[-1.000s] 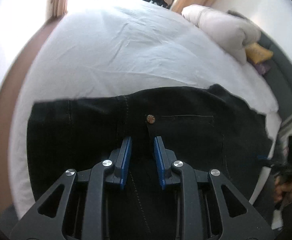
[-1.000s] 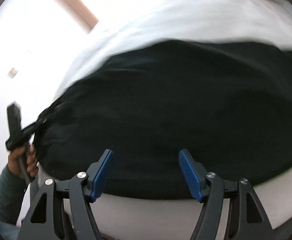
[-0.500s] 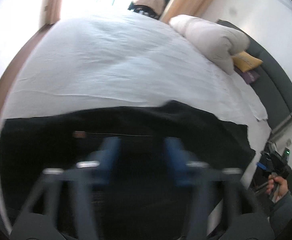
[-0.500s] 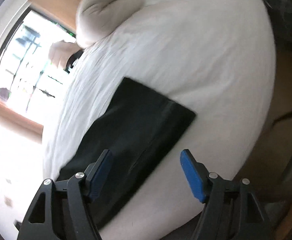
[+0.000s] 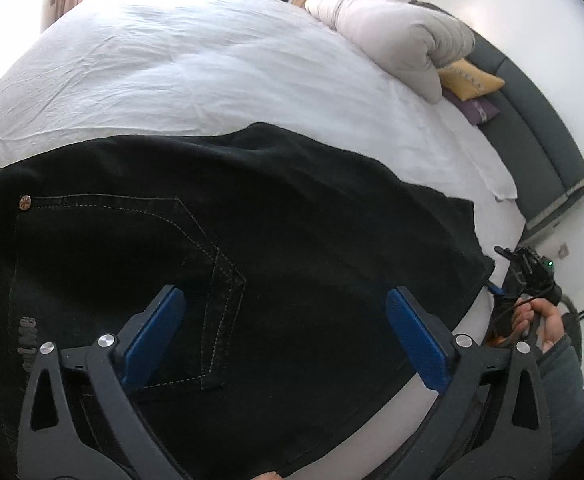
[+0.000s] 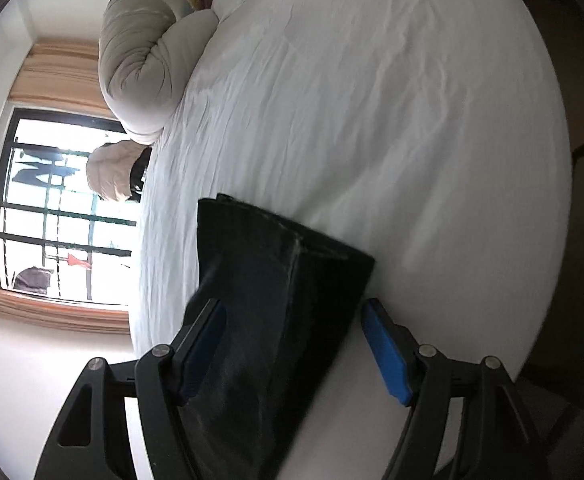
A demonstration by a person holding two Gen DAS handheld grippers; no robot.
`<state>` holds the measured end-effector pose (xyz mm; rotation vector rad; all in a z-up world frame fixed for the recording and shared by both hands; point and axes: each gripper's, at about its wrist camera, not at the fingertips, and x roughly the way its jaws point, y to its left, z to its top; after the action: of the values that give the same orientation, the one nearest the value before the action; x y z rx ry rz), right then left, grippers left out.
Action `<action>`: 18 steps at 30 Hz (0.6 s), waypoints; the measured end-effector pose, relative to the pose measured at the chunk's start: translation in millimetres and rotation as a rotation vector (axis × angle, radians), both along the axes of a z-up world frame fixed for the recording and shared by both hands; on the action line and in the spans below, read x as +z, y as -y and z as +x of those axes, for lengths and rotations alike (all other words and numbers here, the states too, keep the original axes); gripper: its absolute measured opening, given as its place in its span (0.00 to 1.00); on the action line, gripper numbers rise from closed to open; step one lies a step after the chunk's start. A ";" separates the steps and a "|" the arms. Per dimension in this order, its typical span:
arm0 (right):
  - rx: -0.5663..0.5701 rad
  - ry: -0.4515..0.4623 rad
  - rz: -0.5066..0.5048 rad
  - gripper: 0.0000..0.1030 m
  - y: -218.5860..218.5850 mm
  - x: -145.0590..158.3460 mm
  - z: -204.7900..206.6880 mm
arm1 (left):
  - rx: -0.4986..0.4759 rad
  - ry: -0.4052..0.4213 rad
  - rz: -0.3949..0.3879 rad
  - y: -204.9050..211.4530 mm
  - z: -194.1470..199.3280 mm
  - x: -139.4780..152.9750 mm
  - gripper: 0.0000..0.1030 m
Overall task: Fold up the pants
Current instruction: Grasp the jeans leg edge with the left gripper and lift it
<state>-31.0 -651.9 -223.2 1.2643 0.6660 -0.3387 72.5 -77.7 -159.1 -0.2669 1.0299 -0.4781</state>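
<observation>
While the black jeans (image 5: 251, 240) lie flat on the white bed sheet (image 5: 195, 68), the left gripper (image 5: 283, 332), jaws just spread wide, hovers empty over their back pocket (image 5: 139, 264), and the right gripper (image 6: 292, 344) gapes unclenched above their hem end.

A wide bed covered in a creased white sheet (image 5: 195, 64) carries a pair of black denim pants (image 5: 292, 216), folded and lying flat near its front edge, back pocket up. A bundled beige duvet (image 5: 396, 36) sits along the far side, with a yellow cushion (image 5: 470, 80) and a purple cushion (image 5: 478, 108) just beside it.
</observation>
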 end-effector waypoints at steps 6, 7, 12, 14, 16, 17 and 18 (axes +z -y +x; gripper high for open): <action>0.006 0.005 -0.001 0.71 2.4 2.0 12.0 | 0.004 -0.019 -0.007 -1.0 4.8 -6.1 1.00; 0.006 0.012 0.003 0.71 3.3 1.5 13.0 | 0.003 -0.021 -0.007 -0.3 5.1 -7.0 1.00; -0.005 0.039 0.033 0.55 9.4 -3.6 14.6 | 0.008 -0.040 0.005 -2.3 10.0 -12.3 1.00; -0.003 0.033 0.033 0.42 10.3 -7.5 16.1 | 0.010 -0.060 0.011 -2.9 12.2 -16.0 1.00; -0.003 0.026 0.031 0.27 10.2 -11.1 15.7 | 0.016 -0.072 0.017 -3.7 13.9 -17.9 1.00; -0.006 0.029 0.034 0.24 10.4 -13.2 14.7 | 0.017 -0.073 0.024 -3.6 14.3 -18.5 1.00; -0.005 0.029 0.035 0.19 11.0 -15.0 13.4 | 0.016 -0.069 0.041 -2.7 15.1 -18.2 1.00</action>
<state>-17.6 -662.9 -238.2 1.3023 0.6462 -0.3131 87.6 -75.0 -177.4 -0.2564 1.1032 -0.4348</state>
